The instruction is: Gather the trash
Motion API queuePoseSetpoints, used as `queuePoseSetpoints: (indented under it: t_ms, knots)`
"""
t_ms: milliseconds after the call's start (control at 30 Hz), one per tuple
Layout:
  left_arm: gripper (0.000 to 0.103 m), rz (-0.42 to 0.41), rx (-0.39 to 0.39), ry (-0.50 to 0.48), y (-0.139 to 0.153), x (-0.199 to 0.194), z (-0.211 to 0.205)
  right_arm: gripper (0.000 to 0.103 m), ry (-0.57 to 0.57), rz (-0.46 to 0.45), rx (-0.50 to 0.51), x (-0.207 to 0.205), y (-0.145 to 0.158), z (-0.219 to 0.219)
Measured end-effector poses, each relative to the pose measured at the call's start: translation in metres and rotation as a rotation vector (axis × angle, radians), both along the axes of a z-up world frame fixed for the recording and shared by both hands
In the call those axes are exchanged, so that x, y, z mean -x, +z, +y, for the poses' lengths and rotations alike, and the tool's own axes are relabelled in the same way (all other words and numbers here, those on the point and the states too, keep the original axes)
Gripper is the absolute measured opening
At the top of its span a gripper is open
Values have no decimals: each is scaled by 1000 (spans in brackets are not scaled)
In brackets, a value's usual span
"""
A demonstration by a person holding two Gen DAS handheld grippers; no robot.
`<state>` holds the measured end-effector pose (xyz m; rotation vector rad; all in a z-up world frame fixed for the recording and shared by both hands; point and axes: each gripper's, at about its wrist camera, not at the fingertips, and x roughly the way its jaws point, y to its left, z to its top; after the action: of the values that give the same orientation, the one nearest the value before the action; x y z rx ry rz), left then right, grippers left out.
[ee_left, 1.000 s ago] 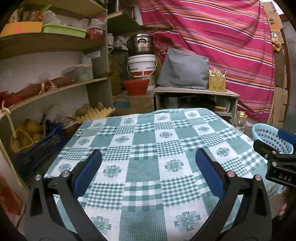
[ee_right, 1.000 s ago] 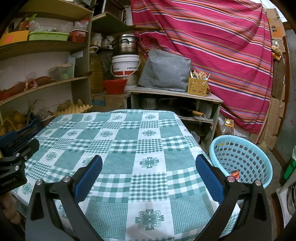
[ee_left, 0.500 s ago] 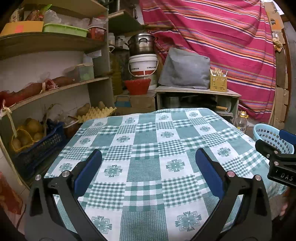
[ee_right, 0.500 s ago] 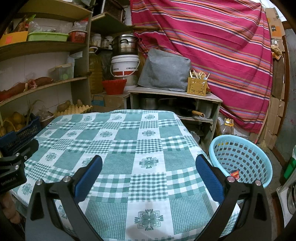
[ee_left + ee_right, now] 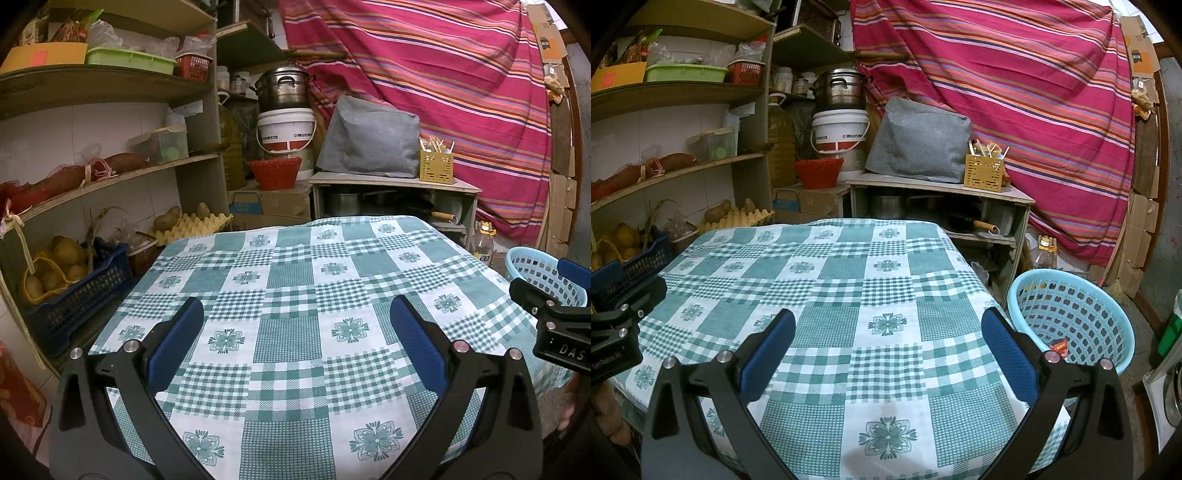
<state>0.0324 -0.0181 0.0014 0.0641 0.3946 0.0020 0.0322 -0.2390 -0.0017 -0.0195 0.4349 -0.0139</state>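
A table with a green-and-white checked cloth point(image 5: 288, 280) fills both views point(image 5: 827, 280); I see no trash on it. A light blue plastic basket point(image 5: 1071, 317) stands on the floor right of the table, with a small red wrapper point(image 5: 1059, 346) inside; its rim shows in the left wrist view point(image 5: 532, 266). My left gripper point(image 5: 295, 317) is open and empty above the table's near edge. My right gripper point(image 5: 886, 328) is open and empty above the near right part of the table. Each gripper shows at the edge of the other's view.
Wooden shelves point(image 5: 92, 177) with potatoes, crates and boxes stand at the left. A low cabinet point(image 5: 938, 192) with a grey cover, a yellow utensil holder point(image 5: 984, 171), a white bucket point(image 5: 840, 133) and a pot stands behind the table. A striped curtain point(image 5: 1015, 74) hangs at the back right.
Both grippers have drifted very slightly; the views shift a little. Both stay open and empty.
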Motion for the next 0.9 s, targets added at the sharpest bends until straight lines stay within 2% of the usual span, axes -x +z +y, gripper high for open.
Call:
queuePoseSetpoints:
  t_ms: [900]
  knots:
    - [98, -1, -3, 2, 0, 0, 2, 98, 0, 1, -1, 0, 0, 0]
